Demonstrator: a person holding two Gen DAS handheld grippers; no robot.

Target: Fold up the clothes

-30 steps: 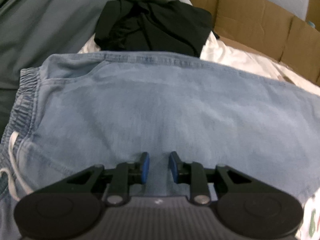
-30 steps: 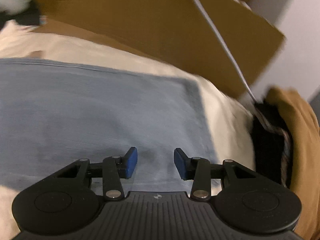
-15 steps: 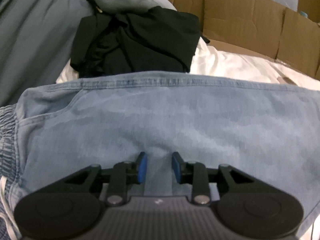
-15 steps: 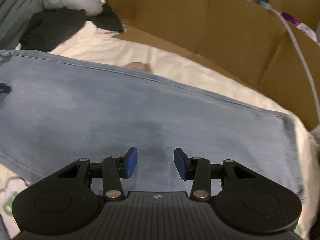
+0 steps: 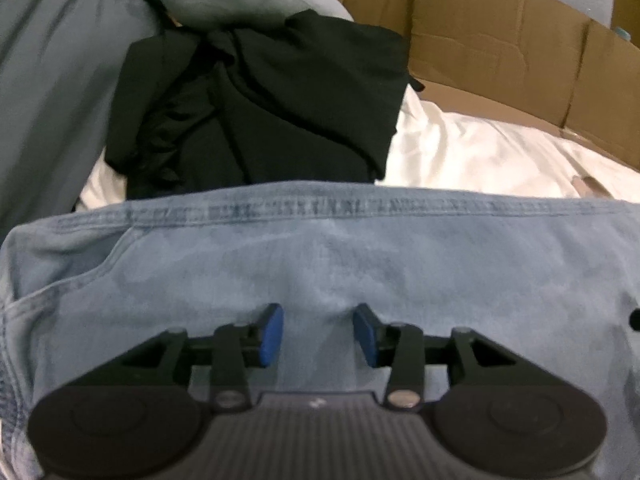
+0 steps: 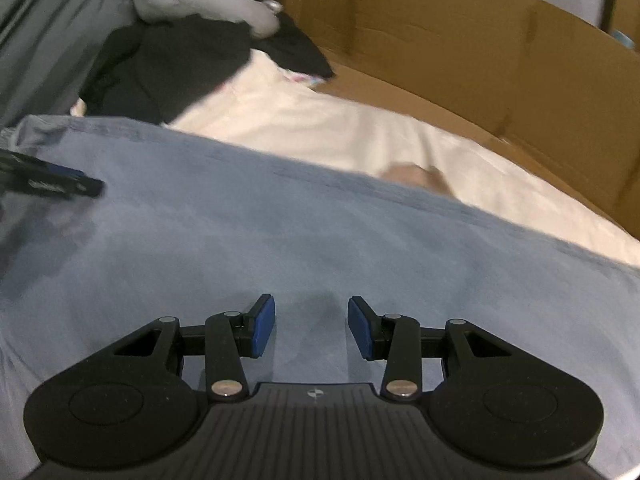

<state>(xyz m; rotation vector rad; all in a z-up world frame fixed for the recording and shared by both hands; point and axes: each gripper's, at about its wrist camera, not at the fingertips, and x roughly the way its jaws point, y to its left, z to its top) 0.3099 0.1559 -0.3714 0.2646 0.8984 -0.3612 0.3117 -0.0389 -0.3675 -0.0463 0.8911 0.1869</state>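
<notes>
right now the light blue denim trousers (image 5: 360, 264) lie flat across the white bedding (image 5: 480, 152), seam edge running from nine to three o'clock, laid out so a fold can be taken. my left gripper (image 5: 318, 334) hovers over the denim with its jaws opening, nothing pinched between them. my right gripper (image 6: 311, 326) hangs spread over the same cloth, empty too. a black garment (image 5: 260, 100) waits at twelve o'clock, by the cardboard box (image 5: 500, 52). i judge both are positioning for the next grab.

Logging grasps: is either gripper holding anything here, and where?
Nothing held. Left gripper, jaws opening, and right gripper, open, hover over the blue jeans.
</notes>
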